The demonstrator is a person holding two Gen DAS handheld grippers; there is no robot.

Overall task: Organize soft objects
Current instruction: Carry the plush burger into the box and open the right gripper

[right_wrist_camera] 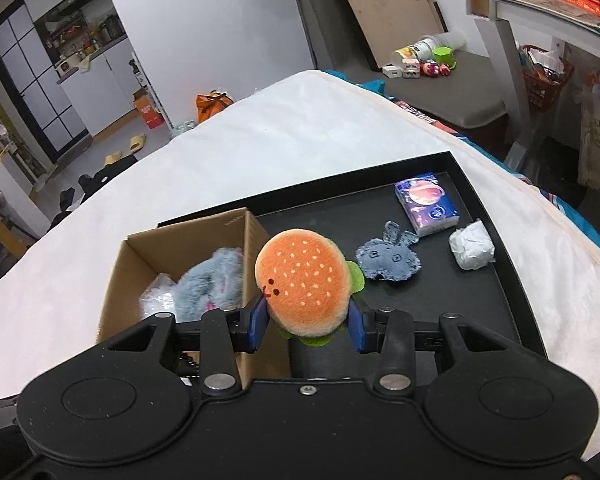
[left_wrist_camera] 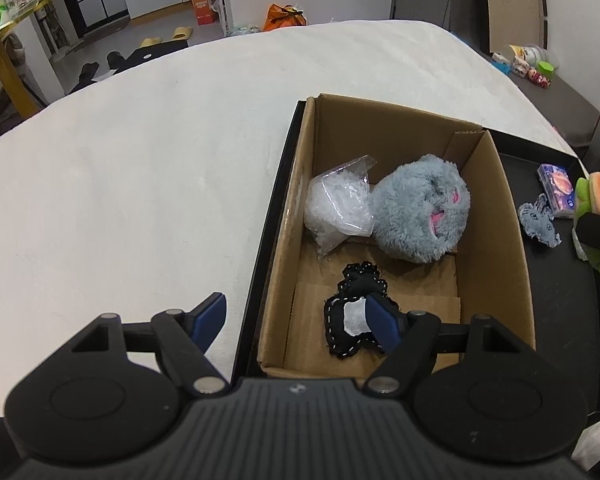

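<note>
A cardboard box (left_wrist_camera: pixel 496 216) stands on a black tray (left_wrist_camera: pixel 556 280). Inside lie a grey fluffy plush (left_wrist_camera: pixel 416 212), a clear plastic bag (left_wrist_camera: pixel 340 204) and a black stitched fabric piece (left_wrist_camera: pixel 356 316). My left gripper (left_wrist_camera: pixel 296 318) is open and empty above the box's near left corner. My right gripper (right_wrist_camera: pixel 308 322) is shut on a hamburger plush (right_wrist_camera: pixel 302 280) and holds it above the tray beside the box (right_wrist_camera: pixel 180 244). The burger also shows at the right edge of the left wrist view (left_wrist_camera: pixel 598 208). A grey fabric bunny (right_wrist_camera: pixel 388 258) lies on the tray (right_wrist_camera: pixel 496 300).
On the tray also lie a blue tissue pack (right_wrist_camera: pixel 426 202) and a crumpled white wad (right_wrist_camera: pixel 472 248). The tray rests on a white padded surface (left_wrist_camera: pixel 140 160). Beyond it are floor clutter, a bench with toys (right_wrist_camera: pixel 432 66) and a desk leg (right_wrist_camera: pixel 508 72).
</note>
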